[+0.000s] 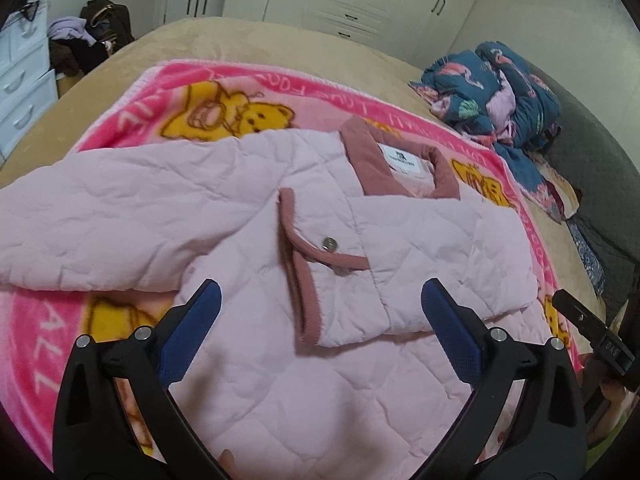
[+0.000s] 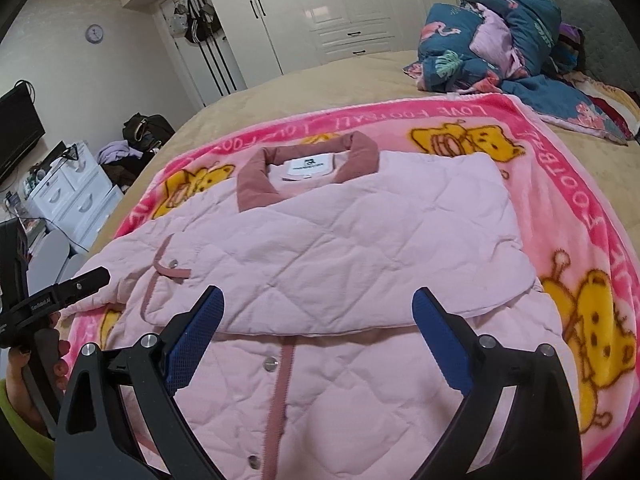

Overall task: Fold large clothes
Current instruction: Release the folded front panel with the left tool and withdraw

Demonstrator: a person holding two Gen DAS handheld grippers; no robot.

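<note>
A: Left gripper jaws spread wide, nothing between them. Right gripper same.
B: Pink quilted jacket lies partly folded on cartoon-bear blanket, on the bed.

Pale pink quilted jacket: lower hem runs off the bottom edge in both wrist views; one sleeve cut by the left edge of the left wrist view. Small white neck label: print too small to read. Hot-pink fleece blanket with yellow bears: largely covered by the jacket. Heap of dark clothing beside the bed: items indistinguishable.
</note>
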